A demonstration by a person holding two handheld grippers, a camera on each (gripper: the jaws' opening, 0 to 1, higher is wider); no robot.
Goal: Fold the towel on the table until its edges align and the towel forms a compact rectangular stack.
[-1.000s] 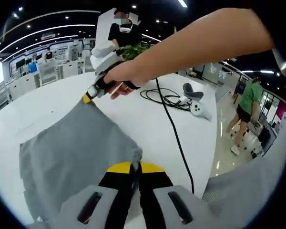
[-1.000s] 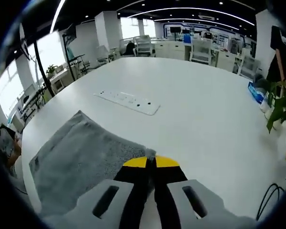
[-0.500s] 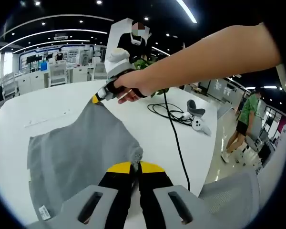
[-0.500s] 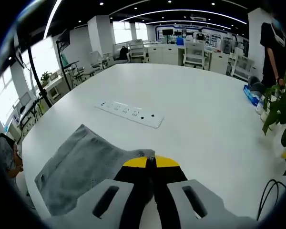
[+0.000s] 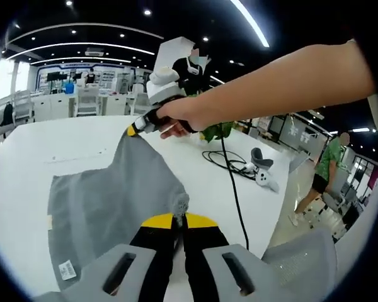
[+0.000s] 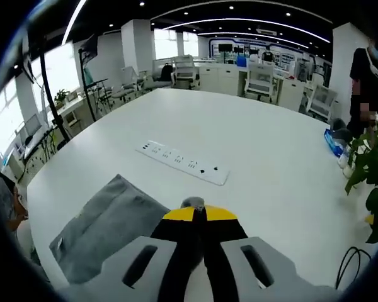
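Towel (image 5: pixel 113 195) in left gripper view is grey, hanging between both tools w/ a corner bunched at the yellow tips of the left gripper (image 5: pixel 178 217), jaws pressed together on that fabric. Opposite corner is pinched by the right gripper (image 5: pixel 136 128), held in a person's hand (image 5: pixel 176 116) up and ahead; cloth sags between the two and drapes toward the white table (image 5: pixel 38 157). Small label tag (image 5: pixel 67 270) shows on the lower edge, so that side is prob. the free hem. Black cable (image 5: pixel 230 170) and a white controller (image 5: pixel 261 176) lie on the table off to the right, well apart from the cloth. Right gripper view: right gripper's tips closed on a grey tuft of towel (image 6: pixel 107 233), rest of it trailing down-left over the table edge; white power strip (image 6: pixel 183 162) lies further out on the tabletop, green plant (image 6: pixel 372 182) at far right. Step in hand looks like carrying the held edge over for a fold. To do it well: keep both corners level and the edge taut betw. them, move both hands together, lay the held edge square onto the far hem before letting go, and stay short of the power strip.
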